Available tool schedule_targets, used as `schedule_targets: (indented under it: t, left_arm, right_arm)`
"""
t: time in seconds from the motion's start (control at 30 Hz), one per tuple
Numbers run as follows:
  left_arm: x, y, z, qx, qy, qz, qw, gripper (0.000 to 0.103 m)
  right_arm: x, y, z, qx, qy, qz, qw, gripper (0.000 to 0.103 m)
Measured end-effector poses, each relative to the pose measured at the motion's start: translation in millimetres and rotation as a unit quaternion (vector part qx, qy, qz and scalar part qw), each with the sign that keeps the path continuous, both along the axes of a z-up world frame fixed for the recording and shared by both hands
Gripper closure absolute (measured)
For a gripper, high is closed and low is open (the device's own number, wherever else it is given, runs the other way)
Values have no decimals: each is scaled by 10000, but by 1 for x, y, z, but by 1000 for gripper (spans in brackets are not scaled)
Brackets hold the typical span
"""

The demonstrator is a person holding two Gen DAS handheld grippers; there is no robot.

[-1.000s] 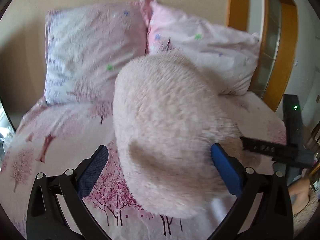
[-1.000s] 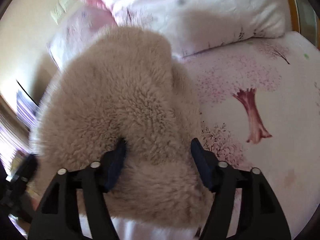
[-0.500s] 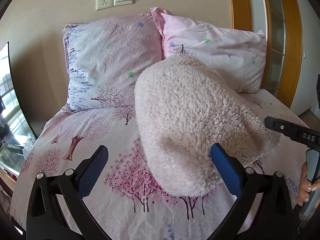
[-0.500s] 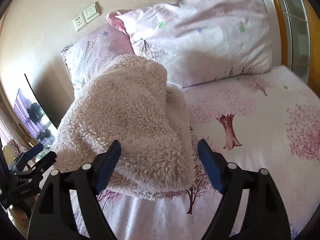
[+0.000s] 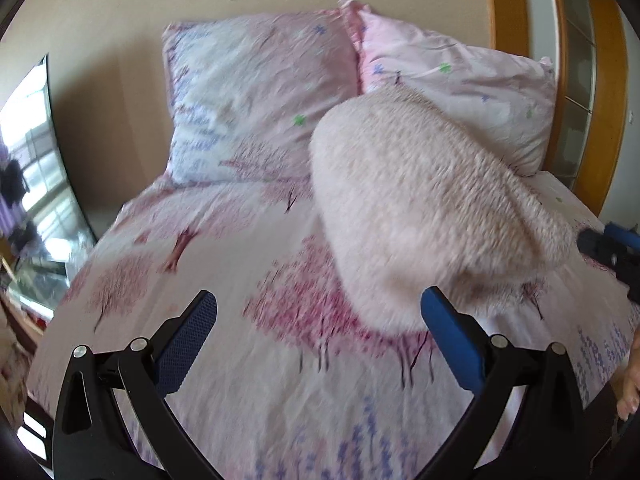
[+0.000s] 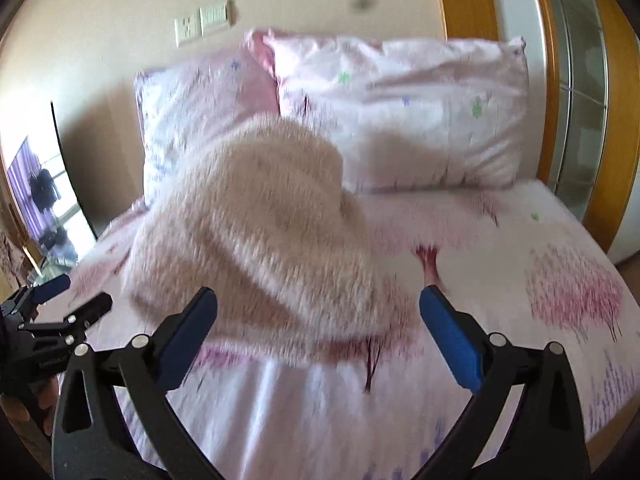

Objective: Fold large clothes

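Note:
A fluffy cream-pink garment [image 5: 424,208] lies bunched in a thick heap on the bed, its far end propped against the pillows. It also shows in the right wrist view [image 6: 260,248]. My left gripper [image 5: 318,324] is open and empty, held just short of the heap's near edge. My right gripper [image 6: 318,320] is open and empty, also just short of the heap. Each gripper shows at the edge of the other's view: the right one [image 5: 612,248] and the left one [image 6: 60,308].
The bed [image 5: 240,380] has a pink sheet printed with trees. Two pillows [image 5: 256,96] [image 5: 460,80] lean on the beige wall. A mirror or window [image 5: 32,184] stands to the left. A wooden door frame [image 6: 600,120] and glass are on the right.
Both grippers have let go of the garment and drawn back toward the foot of the bed. The heap now rests on the bed farther from both cameras.

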State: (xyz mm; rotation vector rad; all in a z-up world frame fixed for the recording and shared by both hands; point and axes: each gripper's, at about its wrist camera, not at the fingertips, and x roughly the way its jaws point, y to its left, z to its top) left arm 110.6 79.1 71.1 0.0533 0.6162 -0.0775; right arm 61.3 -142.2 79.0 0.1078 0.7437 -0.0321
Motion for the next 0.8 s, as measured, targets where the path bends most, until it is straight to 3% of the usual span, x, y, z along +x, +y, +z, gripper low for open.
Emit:
schedule_targets:
  t: [0.23,0.8]
  left_arm:
    - [-2,15,-25,-266,789,187,9964,1]
    - [-3,2,-33,-105,1043,73,9945,1]
  right_arm:
    - [-11,26,-23,-189,544,205,9981,2]
    - [-4,27,-45,-317,992,1,9946,2]
